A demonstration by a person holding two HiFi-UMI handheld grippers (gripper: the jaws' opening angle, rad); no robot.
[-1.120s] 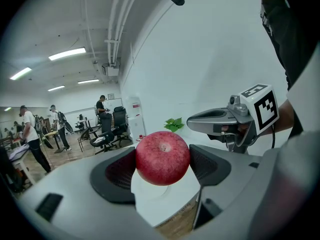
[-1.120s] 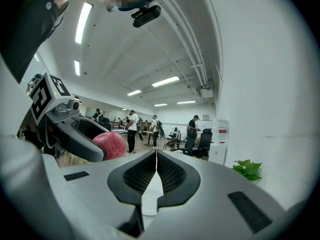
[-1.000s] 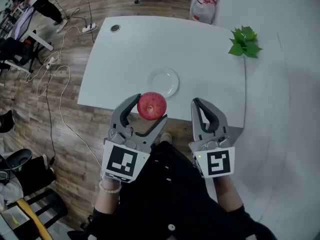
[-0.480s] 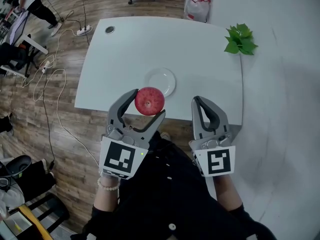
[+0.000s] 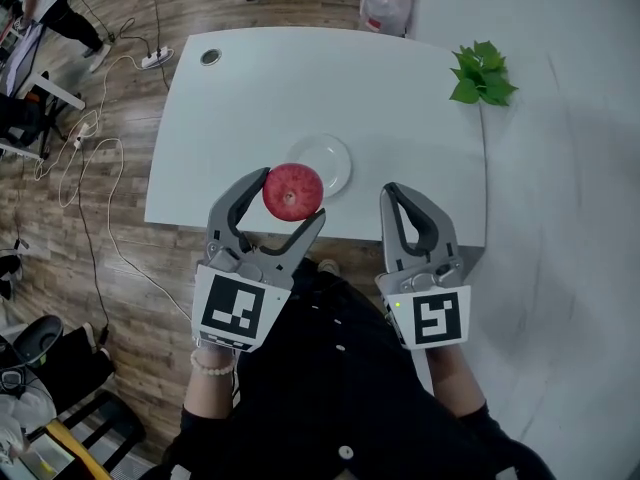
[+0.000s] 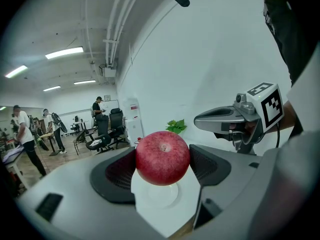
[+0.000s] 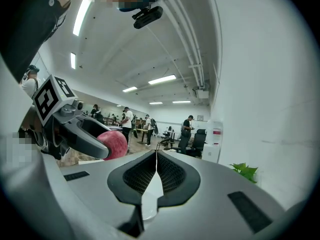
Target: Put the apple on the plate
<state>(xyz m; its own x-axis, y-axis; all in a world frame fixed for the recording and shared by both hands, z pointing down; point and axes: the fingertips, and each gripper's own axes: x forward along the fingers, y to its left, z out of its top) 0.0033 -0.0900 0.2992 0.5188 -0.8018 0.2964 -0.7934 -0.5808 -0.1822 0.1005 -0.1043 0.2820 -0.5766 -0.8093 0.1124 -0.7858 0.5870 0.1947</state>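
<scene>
My left gripper (image 5: 284,202) is shut on a red apple (image 5: 292,191), held in the air above the near part of a white table (image 5: 250,88). In the left gripper view the apple (image 6: 162,157) sits between the two dark pads, with the white plate (image 6: 159,193) right below and beyond it. The plate (image 5: 331,162) lies on the table just past the apple, partly hidden by it. My right gripper (image 5: 409,211) hangs beside the left one over the table's near edge, shut and empty; its pads meet in the right gripper view (image 7: 156,172).
A green leafy sprig (image 5: 481,73) lies at the table's far right corner. A cable hole (image 5: 209,57) marks the far left corner. A water jug (image 5: 385,3) stands behind the table. Cables and a power strip (image 5: 152,59) lie on the wooden floor at left.
The left gripper has carried the apple forward and a little left, so it now overlaps the plate's near edge. The right gripper has kept its place.
</scene>
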